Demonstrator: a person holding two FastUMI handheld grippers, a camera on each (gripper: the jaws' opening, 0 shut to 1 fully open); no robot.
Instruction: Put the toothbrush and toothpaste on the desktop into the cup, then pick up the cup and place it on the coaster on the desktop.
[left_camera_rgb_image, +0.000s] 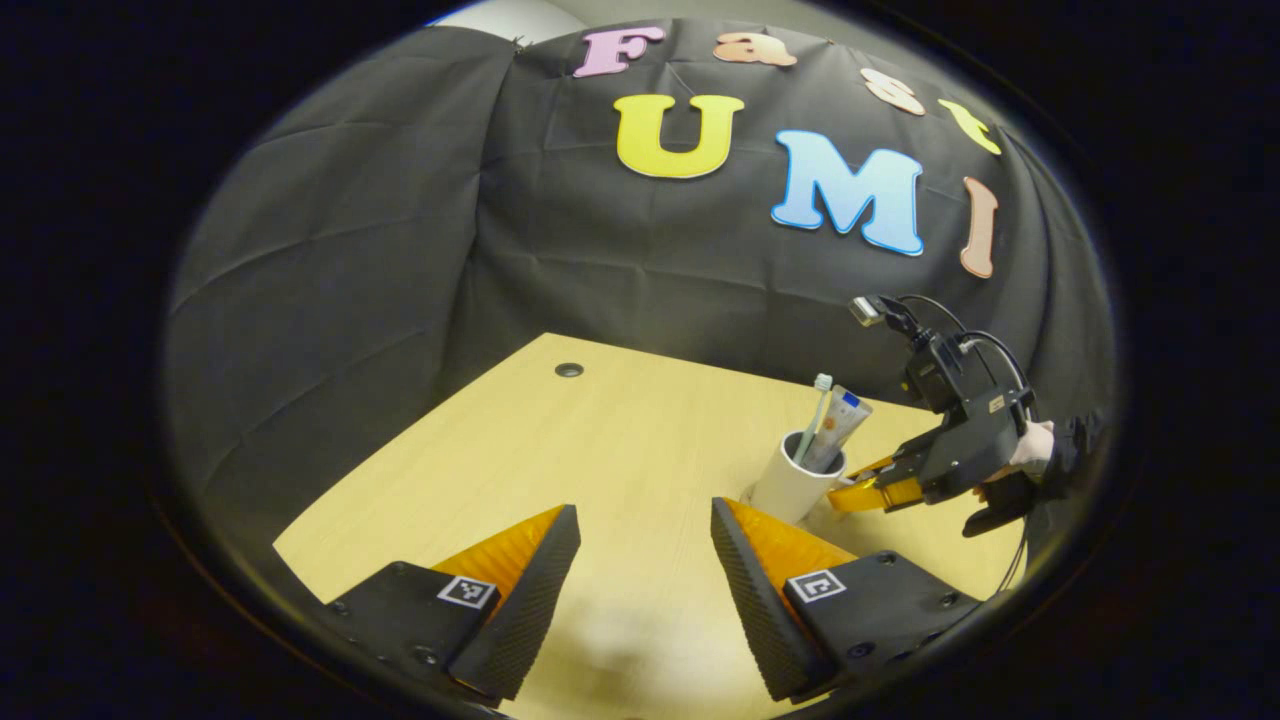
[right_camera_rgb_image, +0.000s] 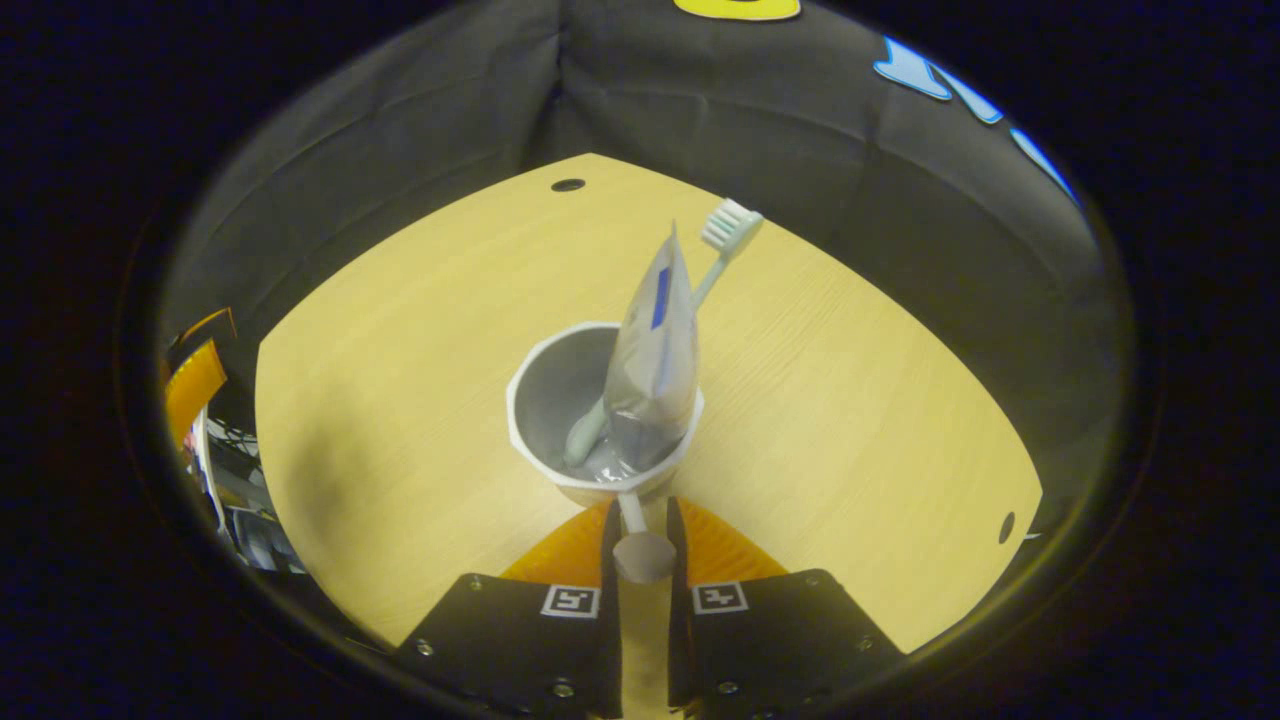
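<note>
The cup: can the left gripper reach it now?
Probably yes. The left gripper is open, with bare desktop between it and the cup. However, the right gripper is shut on the cup's handle.

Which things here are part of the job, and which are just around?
Job:
- cup, handle between the right gripper fingers
- toothbrush, in the cup
- toothpaste, in the cup
- left gripper, open, apart

Around:
- desktop
- cable holes
</note>
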